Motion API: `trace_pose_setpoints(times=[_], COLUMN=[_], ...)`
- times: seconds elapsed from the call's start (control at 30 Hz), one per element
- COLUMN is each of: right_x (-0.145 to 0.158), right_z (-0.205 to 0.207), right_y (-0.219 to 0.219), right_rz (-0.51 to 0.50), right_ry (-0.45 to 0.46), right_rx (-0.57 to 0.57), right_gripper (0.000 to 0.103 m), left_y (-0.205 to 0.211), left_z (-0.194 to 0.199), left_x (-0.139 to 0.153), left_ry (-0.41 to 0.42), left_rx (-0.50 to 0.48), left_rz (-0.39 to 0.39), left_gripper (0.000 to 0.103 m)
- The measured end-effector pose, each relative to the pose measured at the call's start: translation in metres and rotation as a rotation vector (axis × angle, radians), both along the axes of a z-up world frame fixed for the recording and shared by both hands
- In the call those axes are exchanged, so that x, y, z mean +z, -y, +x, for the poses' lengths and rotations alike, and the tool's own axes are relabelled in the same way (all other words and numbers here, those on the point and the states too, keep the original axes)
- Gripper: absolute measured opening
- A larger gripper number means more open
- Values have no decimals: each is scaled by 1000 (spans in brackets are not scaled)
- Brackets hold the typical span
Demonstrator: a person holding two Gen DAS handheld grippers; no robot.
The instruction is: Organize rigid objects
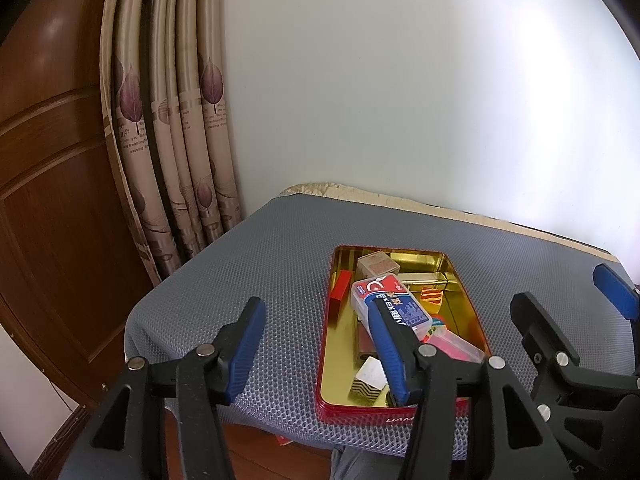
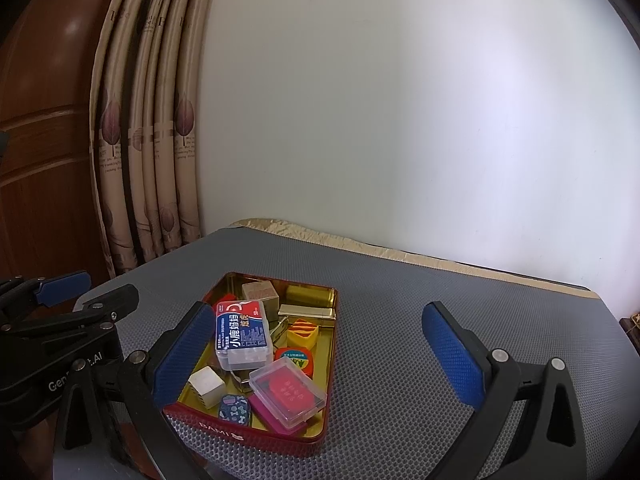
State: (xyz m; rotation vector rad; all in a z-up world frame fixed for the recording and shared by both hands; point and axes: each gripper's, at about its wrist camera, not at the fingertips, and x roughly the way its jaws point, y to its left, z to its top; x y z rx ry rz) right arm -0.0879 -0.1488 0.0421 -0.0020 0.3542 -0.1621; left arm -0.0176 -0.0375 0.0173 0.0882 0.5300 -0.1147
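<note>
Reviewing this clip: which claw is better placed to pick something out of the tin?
Probably the right claw: it is open and points at the tin. The left claw, also open, mostly points at bare mat.

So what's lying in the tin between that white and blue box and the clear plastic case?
In the right wrist view, a red and green piece lies between the white and blue box and the clear case inside the tin.

A gray mat [image 2: 400,320] covers the table, bare across the right half of the right wrist frame. At lower centre sits a red tin [image 2: 320,412], crowded with small boxes. A white wall [image 2: 400,120] rises close behind. Curtains [image 2: 152,120] and a wooden door [image 2: 40,140] close off the left edge.
</note>
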Motion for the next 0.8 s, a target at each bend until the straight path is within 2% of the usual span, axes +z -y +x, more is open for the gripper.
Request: trace_pose_setpoints(times=[0.8], right_x=[-1], right_z=[-1], right_y=[1], right_rz=[3], right_ry=[-7], right_rx=[2], right_gripper=[103], left_y=[1], left_z=[0], left_x=[0], left_ry=[-4], left_rx=[8], left_rz=[15], left_gripper=[57])
